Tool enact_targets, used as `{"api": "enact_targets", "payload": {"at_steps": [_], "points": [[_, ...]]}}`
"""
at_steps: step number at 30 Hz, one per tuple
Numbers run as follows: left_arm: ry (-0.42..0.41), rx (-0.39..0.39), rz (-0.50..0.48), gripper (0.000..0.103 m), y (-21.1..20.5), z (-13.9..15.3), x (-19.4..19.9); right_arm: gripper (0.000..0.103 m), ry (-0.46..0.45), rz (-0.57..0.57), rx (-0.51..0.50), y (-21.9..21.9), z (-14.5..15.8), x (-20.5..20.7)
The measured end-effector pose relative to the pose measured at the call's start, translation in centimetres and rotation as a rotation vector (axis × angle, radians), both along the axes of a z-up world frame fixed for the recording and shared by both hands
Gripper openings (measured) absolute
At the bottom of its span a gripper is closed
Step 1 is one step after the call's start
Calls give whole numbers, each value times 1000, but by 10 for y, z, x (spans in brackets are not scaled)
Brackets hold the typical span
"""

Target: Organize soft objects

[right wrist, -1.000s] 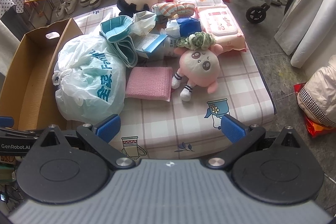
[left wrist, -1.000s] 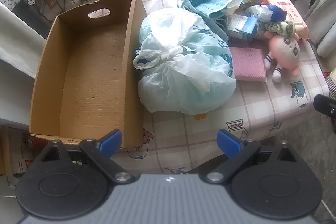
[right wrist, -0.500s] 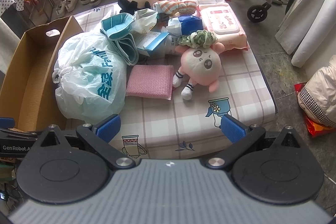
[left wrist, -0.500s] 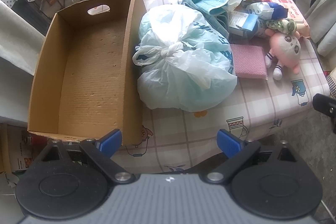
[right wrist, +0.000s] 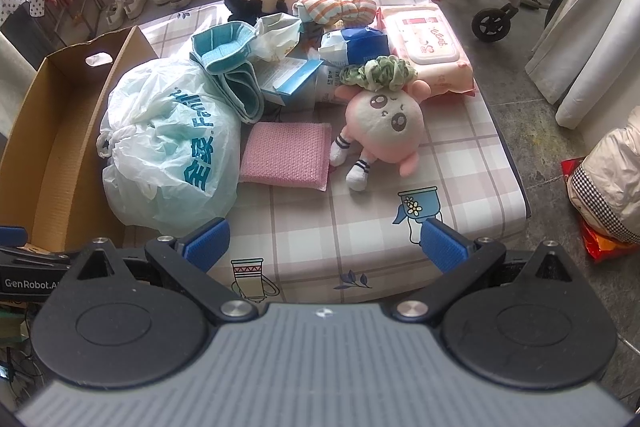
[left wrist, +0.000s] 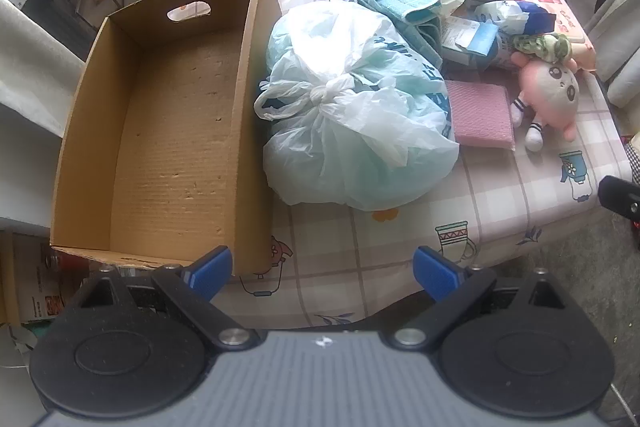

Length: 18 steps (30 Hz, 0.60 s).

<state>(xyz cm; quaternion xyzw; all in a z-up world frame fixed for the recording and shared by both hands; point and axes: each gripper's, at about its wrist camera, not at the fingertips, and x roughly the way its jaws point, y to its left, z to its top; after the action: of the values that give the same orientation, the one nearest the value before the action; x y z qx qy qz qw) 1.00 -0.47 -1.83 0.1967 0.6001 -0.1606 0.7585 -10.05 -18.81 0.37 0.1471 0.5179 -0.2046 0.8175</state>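
Both tools, left (left wrist: 322, 273) and right (right wrist: 324, 241), hang wide apart and empty short of the pile, cardboard box (left wrist: 168, 131) bare, so the first grab, likely the knotted plastic bag (left wrist: 352, 115), is next.

Knotted plastic bag (left wrist: 352, 115) lies beside pink sponge (right wrist: 285, 155) and pink plush (right wrist: 384, 125).

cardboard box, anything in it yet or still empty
Empty. The left wrist view shows the box floor bare from wall to wall; the bag and toys lie outside it.
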Motion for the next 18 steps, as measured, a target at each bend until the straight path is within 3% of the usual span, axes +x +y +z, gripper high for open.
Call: {"api": "enact_targets", "payload": {"at_steps": [7, 18], "points": [[-1, -15, -7, 98, -3, -3, 6, 102, -15, -13, 27, -10, -1, 4], [-61, -172, -32, 98, -41, -1, 2, 102, -88, -31, 80, -85, -5, -10]]}}
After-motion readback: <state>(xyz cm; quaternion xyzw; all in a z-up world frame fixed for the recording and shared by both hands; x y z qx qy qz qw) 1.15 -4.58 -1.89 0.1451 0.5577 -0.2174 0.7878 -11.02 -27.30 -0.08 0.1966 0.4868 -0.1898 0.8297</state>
